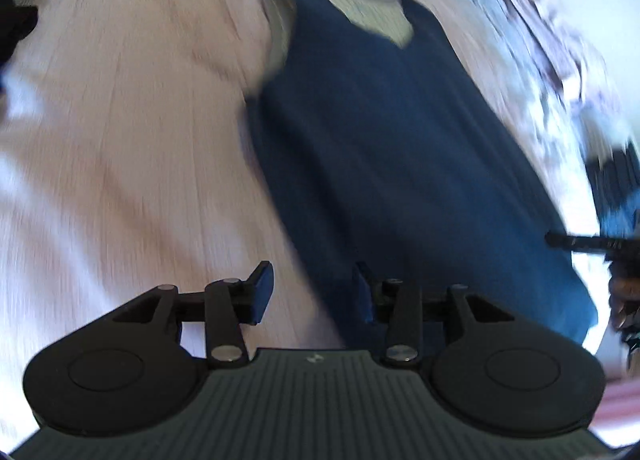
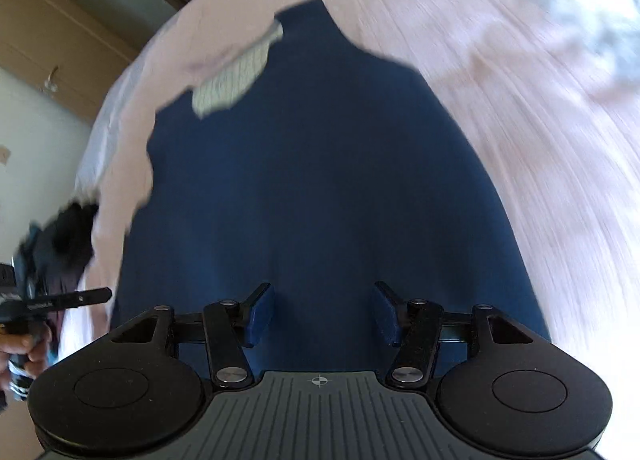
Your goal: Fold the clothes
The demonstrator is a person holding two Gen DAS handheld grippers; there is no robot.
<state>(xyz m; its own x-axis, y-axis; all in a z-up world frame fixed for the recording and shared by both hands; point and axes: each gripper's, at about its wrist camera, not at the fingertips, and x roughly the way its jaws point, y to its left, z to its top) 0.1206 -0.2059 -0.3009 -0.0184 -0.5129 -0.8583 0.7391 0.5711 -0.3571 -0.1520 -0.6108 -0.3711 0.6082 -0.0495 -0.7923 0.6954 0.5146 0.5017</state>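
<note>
Nearest to me in the left wrist view, my left gripper (image 1: pixel 310 292) stands partly apart with nothing between the blue pads (image 1: pixel 262 292); one pad hangs over the sheet (image 1: pixel 120 140), the other over the near edge of the top (image 1: pixel 380 148). In the right wrist view, my right gripper (image 2: pixel 323 314) is likewise parted and empty, both pads above the blue cloth.

Just beyond the fingers, the top (image 2: pixel 320 180) lies flat on the pale pink sheet (image 2: pixel 540 120), a dark blue sleeveless garment running lengthwise away from both cameras. Its hem is on my side, its shoulder straps and neck opening at the far end, where a pale lining (image 2: pixel 232 80) shows inside.

At the right edge of the left view I catch the right gripper (image 1: pixel 576 242) off the top's side. At the left edge of the right view, a hand (image 2: pixel 24 348) grips the left tool.

Farthest off, past the bed's edge, stands a wooden cabinet (image 2: pixel 60 40). Both views are smeared by motion.
</note>
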